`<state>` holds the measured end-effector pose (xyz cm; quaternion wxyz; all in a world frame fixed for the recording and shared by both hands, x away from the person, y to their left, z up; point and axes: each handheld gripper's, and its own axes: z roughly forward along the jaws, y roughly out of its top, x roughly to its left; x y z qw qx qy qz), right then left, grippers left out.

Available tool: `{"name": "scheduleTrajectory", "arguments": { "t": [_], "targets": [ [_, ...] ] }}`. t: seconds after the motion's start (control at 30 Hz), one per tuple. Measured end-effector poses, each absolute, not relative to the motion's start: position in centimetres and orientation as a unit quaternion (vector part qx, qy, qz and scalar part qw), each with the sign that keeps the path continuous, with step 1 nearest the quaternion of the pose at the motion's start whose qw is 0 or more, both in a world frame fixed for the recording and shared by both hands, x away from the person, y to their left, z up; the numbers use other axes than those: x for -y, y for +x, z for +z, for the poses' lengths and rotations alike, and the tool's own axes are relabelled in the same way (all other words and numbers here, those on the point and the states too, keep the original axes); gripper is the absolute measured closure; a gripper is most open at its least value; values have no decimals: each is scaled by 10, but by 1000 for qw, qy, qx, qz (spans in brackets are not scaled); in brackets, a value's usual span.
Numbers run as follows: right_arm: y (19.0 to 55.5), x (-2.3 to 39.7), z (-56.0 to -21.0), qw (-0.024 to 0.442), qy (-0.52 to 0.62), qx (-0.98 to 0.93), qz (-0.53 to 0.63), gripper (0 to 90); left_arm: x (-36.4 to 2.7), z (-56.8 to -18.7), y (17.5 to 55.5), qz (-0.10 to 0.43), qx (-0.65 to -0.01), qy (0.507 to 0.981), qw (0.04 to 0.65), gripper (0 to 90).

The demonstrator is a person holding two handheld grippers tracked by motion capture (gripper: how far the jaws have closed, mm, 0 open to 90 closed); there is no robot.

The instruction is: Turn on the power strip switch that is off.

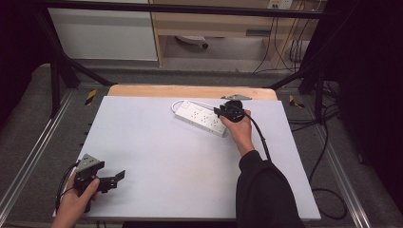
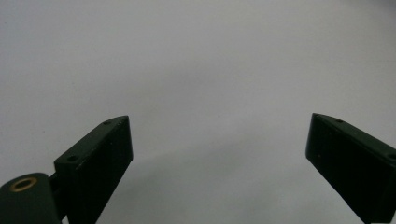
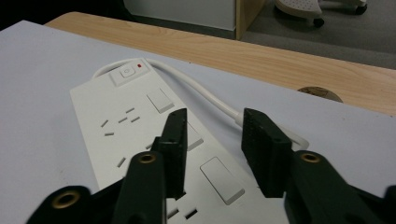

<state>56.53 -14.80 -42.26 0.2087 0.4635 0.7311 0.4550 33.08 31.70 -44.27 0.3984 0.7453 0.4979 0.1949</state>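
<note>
Right gripper (image 1: 223, 112): held in the right hand (image 1: 240, 128) at the far side of the table (image 1: 157, 156), right of centre, over the near-right end of the power strip (image 1: 199, 117). Jaws partly spread, nothing pinched between them; in the right gripper view (image 3: 212, 154) they stand above the strip's top face, one jaw over a socket row, the other over the edge by the cord (image 3: 205, 95); whether either jaw touches the strip cannot be told. Power strip: white, flat on the table's white sheet, lying aslant from far-left to near-right; its switch (image 3: 126, 72) with a red dot beside it sits at the far end, and the white cord leaves that end and curves back along the strip's far side. Bare wood edge (image 1: 190, 91) of the table shows just beyond the strip. Left gripper (image 1: 111, 180): held in the left hand (image 1: 76, 202) at the near-left corner of the table, well apart from the strip, pointing right. Jaws spread wide, holding nothing; the left gripper view (image 2: 219, 154) has plain white surface between them. Black cable (image 1: 259, 135) trails from the right gripper along the sleeve (image 1: 266, 190) toward the near edge.
</note>
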Motion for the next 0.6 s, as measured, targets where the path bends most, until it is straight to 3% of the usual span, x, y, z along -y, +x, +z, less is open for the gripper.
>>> {"name": "scheduleTrajectory", "arguments": {
  "t": [0.4,0.5,0.6],
  "targets": [
    [567,153,-417,210,485,-723,444,158,-317,-443,331,195,-498,746,396,73],
    [566,154,-416,206,488,-723,443,70,-317,-443,331,195,-498,746,396,73],
    [565,155,-415,202,484,-726,444,48,-317,-443,331,195,-498,746,396,73]
  ]
}}
